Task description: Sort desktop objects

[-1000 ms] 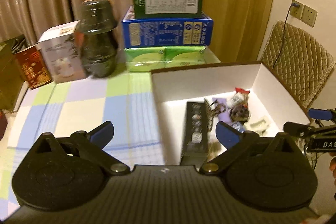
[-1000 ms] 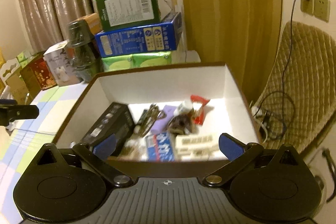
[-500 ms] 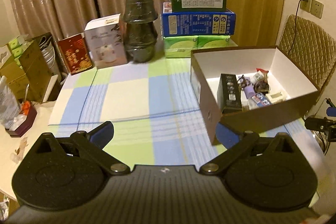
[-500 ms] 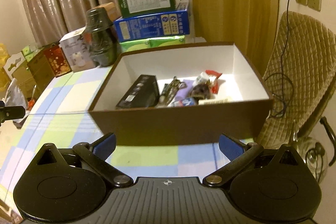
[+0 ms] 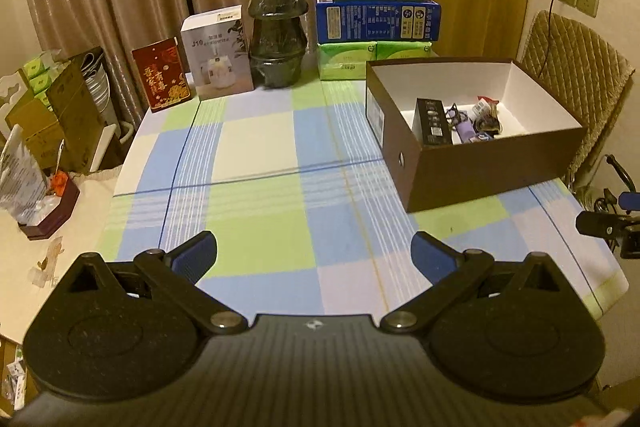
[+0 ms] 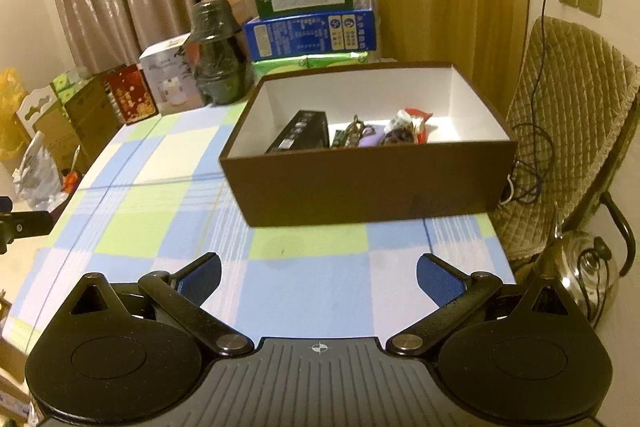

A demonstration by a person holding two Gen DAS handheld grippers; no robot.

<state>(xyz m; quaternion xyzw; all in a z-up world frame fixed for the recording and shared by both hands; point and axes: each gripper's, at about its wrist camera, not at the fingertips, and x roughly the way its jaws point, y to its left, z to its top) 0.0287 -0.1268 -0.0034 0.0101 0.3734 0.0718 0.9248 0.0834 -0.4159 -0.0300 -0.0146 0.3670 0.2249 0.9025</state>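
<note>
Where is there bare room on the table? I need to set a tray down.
The checked tablecloth lies bare from the brown box leftward to its left edge, and forward to both open hand-held grippers. The back edge is crowded: red box, white box, dark jar, stacked cartons.

Each claw, left [image 5: 314, 253] and right [image 6: 318, 275], had a black ribbed body, two round black discs, silver pivot screws and blue finger pads [image 5: 196, 254], at ten and two o'clock.

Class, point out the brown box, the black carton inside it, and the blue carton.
brown box [image 6: 372, 183], right wrist view, near outer wall.
black carton [image 6: 298, 133], right wrist view, top face.
blue carton [image 5: 378, 20], left wrist view, printed front.
</note>
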